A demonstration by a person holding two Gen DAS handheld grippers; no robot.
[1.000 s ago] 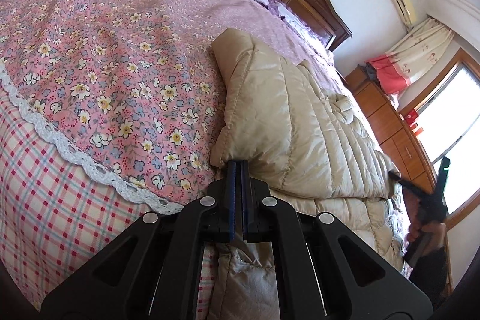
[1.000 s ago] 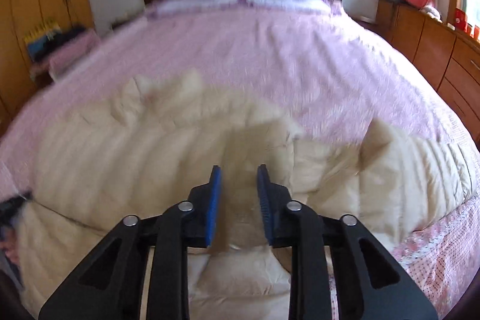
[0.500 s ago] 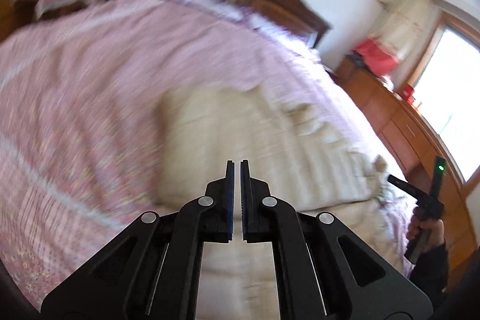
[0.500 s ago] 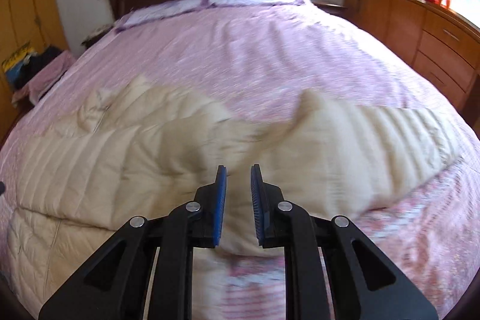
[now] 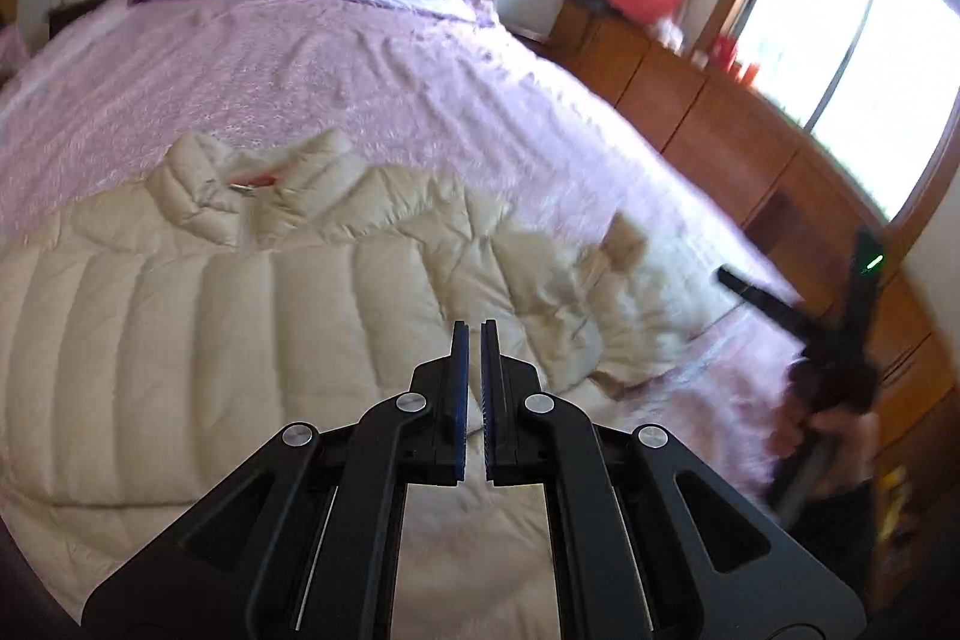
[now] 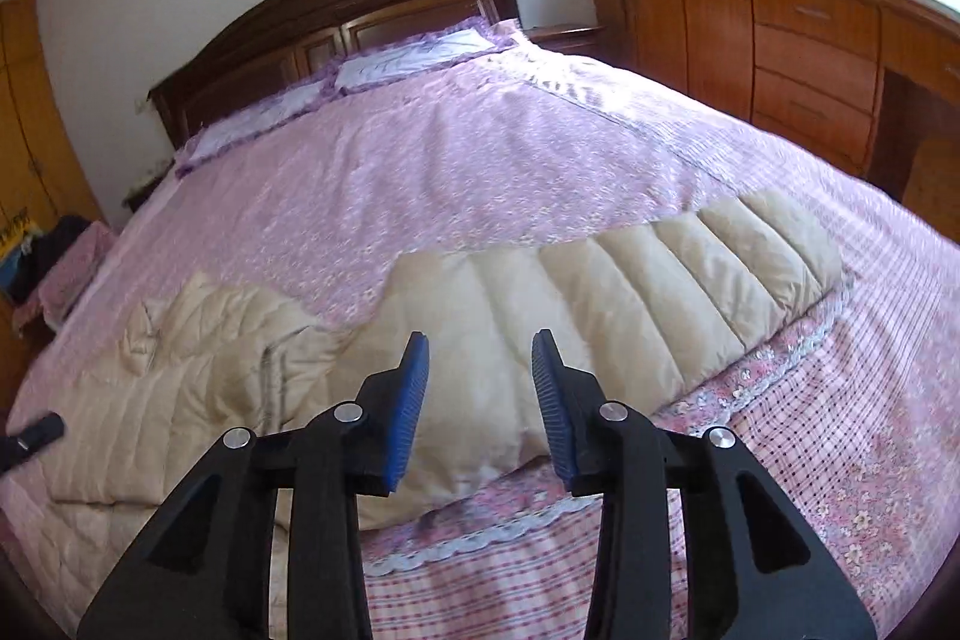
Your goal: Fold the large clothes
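Cream puffer coat (image 5: 210,328); sleeve (image 6: 630,304) fully in right view only

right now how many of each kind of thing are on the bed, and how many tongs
Down coat, cream: 1
Pillows, white with purple trim, first, second: 2
Tongs, left, shut and empty, right, opening with nothing between the pads: 2
Total: 5
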